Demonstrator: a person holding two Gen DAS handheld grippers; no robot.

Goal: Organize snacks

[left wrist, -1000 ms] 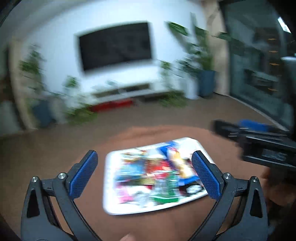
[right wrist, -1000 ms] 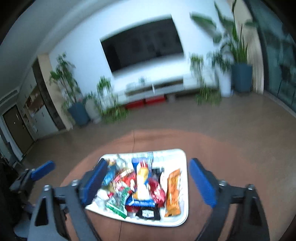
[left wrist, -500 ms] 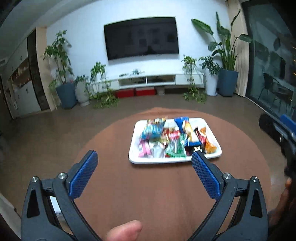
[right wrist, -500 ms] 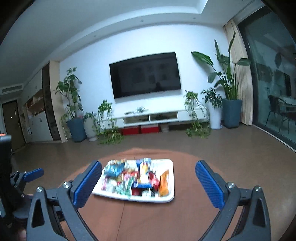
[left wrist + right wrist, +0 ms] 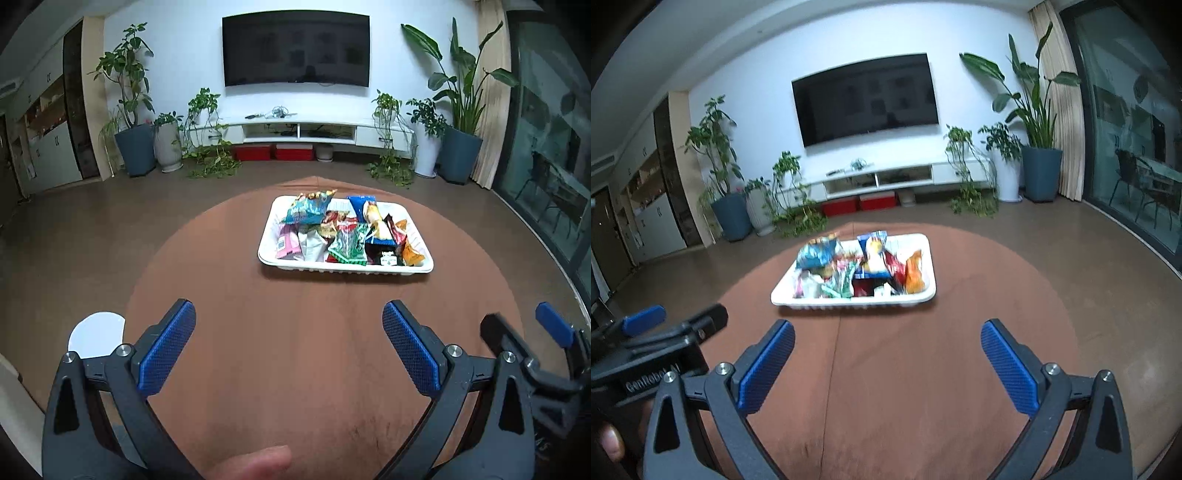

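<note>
Centre-frame, upper half: white tray (image 5: 345, 268) on brown round table (image 5: 295, 369) holds all snack packets (image 5: 347, 230), piled loosely. Your left gripper (image 5: 288, 347) & right gripper (image 5: 886, 365) hover low in frame, both spread wide, nothing held; fits pre-sort or finished collection.

Left gripper (image 5: 288, 347), right gripper (image 5: 886, 362): jaws spread wide, empty, side by side.

You see a matt brown cloth on the table (image 5: 295, 350), a white plastic tray (image 5: 343, 268) and glossy snack wrappers (image 5: 347, 243).
</note>
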